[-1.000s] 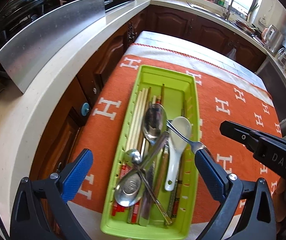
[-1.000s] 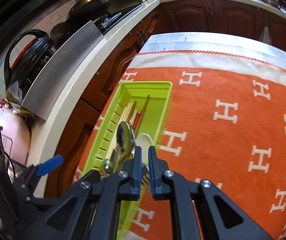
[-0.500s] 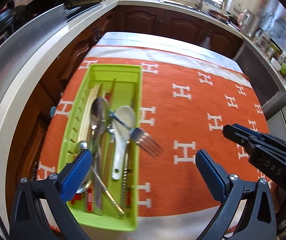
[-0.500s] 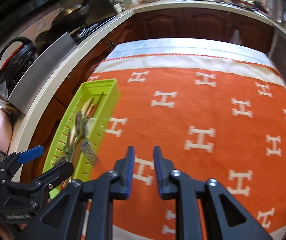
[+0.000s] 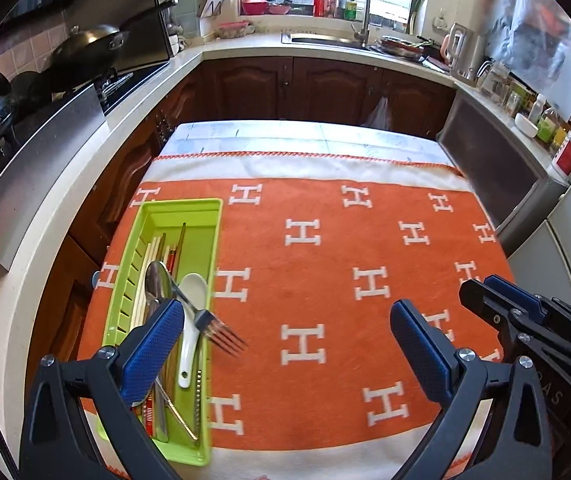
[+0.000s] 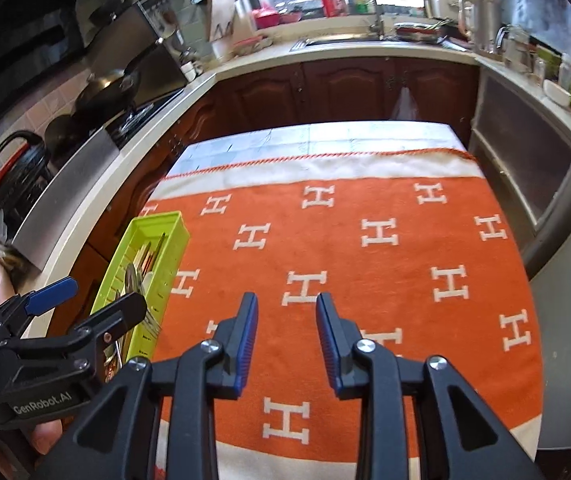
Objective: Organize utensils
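A green utensil tray (image 5: 209, 216) sits at the table's left edge, also seen in the right wrist view (image 6: 153, 220). It holds chopsticks (image 5: 153, 252), a metal spoon (image 5: 155, 280), a white ceramic spoon (image 5: 193, 292) and other cutlery. A metal fork (image 5: 217, 330) lies across the tray's right rim, tines out over the orange cloth (image 5: 325, 280). My left gripper (image 5: 285, 344) is open and empty, its left finger over the tray. My right gripper (image 6: 286, 336) is open and empty above the cloth, right of the tray.
The cloth with white H marks (image 6: 365, 272) covers the table. A counter with a steel panel (image 5: 33, 168) and stove pans (image 5: 81, 44) runs along the left. A sink (image 5: 325, 38) and cabinets lie behind, a steel appliance (image 5: 497, 168) stands at right.
The right gripper let go of the fork, pulled back to the right and opened. The fork now rests on the tray rim. Both grippers rose and drew away from the tray.
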Tool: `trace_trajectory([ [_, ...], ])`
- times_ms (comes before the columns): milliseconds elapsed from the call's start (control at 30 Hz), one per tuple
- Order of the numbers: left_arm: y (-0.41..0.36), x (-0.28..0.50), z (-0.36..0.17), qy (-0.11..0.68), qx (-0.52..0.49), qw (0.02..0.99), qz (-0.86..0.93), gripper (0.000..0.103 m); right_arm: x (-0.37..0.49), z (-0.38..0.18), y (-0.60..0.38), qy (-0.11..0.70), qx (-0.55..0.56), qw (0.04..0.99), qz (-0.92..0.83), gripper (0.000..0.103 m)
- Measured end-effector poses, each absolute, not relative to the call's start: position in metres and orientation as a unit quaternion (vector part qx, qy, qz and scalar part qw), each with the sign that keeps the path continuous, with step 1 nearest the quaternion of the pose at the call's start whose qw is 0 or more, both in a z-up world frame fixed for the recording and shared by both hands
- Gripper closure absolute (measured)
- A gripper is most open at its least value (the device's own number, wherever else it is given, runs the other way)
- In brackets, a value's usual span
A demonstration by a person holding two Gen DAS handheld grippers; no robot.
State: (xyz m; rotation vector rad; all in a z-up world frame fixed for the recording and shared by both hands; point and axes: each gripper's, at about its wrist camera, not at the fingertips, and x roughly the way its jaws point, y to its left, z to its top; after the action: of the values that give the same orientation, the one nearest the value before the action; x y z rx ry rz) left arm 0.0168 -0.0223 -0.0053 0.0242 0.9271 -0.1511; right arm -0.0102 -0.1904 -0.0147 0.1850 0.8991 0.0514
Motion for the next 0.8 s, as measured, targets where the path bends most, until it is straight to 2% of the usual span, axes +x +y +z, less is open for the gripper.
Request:
trace_trajectory([
  [800, -0.037, 0.000, 0.007, 0.425, 0.030, 0.904, -0.044, 0.001, -0.034, 0.014, -0.195, 0.388, 0.077, 0.918, 0.023, 0.070],
])
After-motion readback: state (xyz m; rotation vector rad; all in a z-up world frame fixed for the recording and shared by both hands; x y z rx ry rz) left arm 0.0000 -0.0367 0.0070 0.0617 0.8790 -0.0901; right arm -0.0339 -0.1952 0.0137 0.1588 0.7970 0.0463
